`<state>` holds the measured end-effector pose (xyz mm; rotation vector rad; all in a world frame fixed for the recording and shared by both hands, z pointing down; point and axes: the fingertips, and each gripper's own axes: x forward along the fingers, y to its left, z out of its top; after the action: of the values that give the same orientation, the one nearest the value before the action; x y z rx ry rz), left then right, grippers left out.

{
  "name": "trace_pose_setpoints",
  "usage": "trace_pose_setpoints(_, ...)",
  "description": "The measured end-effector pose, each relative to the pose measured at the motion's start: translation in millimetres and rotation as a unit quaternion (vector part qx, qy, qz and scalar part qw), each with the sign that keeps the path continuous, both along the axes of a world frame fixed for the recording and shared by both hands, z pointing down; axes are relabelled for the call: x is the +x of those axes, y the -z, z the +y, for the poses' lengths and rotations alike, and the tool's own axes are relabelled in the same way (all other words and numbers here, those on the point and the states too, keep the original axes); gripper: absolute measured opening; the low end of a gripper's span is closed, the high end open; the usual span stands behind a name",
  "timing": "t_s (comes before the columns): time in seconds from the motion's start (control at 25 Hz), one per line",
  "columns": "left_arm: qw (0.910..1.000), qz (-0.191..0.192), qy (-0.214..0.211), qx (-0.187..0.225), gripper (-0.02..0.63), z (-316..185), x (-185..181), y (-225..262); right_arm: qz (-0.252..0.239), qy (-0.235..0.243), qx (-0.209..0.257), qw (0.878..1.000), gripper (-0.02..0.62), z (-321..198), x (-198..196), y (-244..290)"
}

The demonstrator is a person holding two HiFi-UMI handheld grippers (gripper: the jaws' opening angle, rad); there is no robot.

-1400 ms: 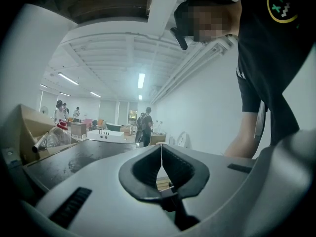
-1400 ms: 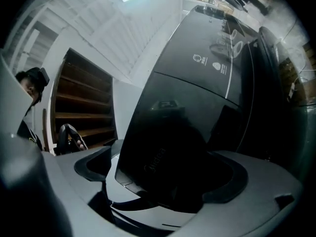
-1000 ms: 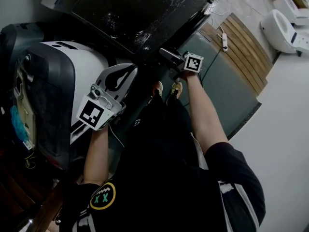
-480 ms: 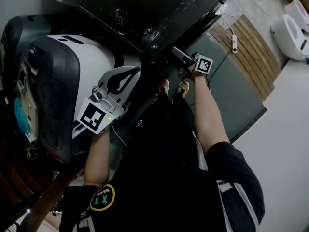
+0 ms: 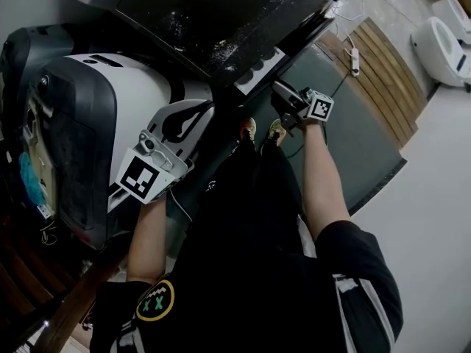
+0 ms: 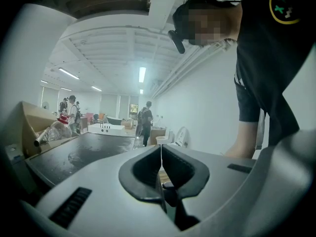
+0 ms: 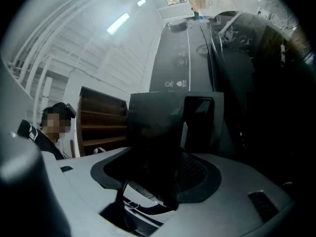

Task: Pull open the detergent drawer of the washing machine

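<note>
The washing machine (image 5: 213, 13) fills the top of the head view, its top dark and dusty. Its detergent drawer (image 5: 259, 69) sticks out of the front, pale with dark compartments. My right gripper (image 5: 285, 98) is at the drawer's front end. In the right gripper view the dark drawer front (image 7: 155, 127) stands between the jaws of that gripper (image 7: 165, 152), which are closing on it. My left gripper (image 5: 182, 123) hangs to the left, away from the machine. Its jaws are shut with nothing between them in the left gripper view (image 6: 161, 154).
A bulky white and dark grey appliance (image 5: 81, 123) stands at the left. The person's feet (image 5: 250, 129) are just below the drawer. A grey-green mat (image 5: 346, 145), wooden slats (image 5: 383, 72) with a power strip (image 5: 355, 61) and white toilets (image 5: 441, 35) lie to the right.
The drawer has slid out of the machine's front, and the right gripper has moved to the right with it. The left gripper has stayed in place.
</note>
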<state>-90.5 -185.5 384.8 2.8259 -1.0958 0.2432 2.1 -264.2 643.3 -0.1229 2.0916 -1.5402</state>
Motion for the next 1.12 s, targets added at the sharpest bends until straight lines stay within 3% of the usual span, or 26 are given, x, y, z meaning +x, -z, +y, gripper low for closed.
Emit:
trace_pose_setpoints(0.56,0.9991,0.002,-0.043,0.001,0.023,9,35,-1,-0.011,-0.006,0.014,1.000,0.251,61,90,3)
trace_pose_setpoints(0.6,0.9990,0.002,-0.045,0.000,0.023,9,37,-2,-0.011,-0.006,0.021,1.000,0.273,62,92,7)
trace_pose_setpoints(0.72,0.9987,0.002,-0.052,0.002,0.023,10,45,-2,0.021,0.009,0.019,1.000,0.281,63,87,-2)
trace_pose_setpoints(0.84,0.9983,0.005,-0.058,0.006,0.023,12,52,0,0.106,0.008,-0.009,0.994,0.281,64,90,-31)
trace_pose_setpoints(0.88,0.9982,0.006,-0.059,0.008,0.023,13,53,1,0.147,-0.006,-0.017,0.989,0.266,64,97,-42)
trace_pose_setpoints(0.96,0.9981,0.012,-0.059,0.015,0.023,12,53,4,0.240,-0.041,-0.015,0.970,0.299,62,119,-54)
trace_pose_setpoints(1.12,0.9981,0.025,-0.051,0.023,0.023,9,52,13,0.390,-0.111,0.074,0.911,0.296,58,163,-10)
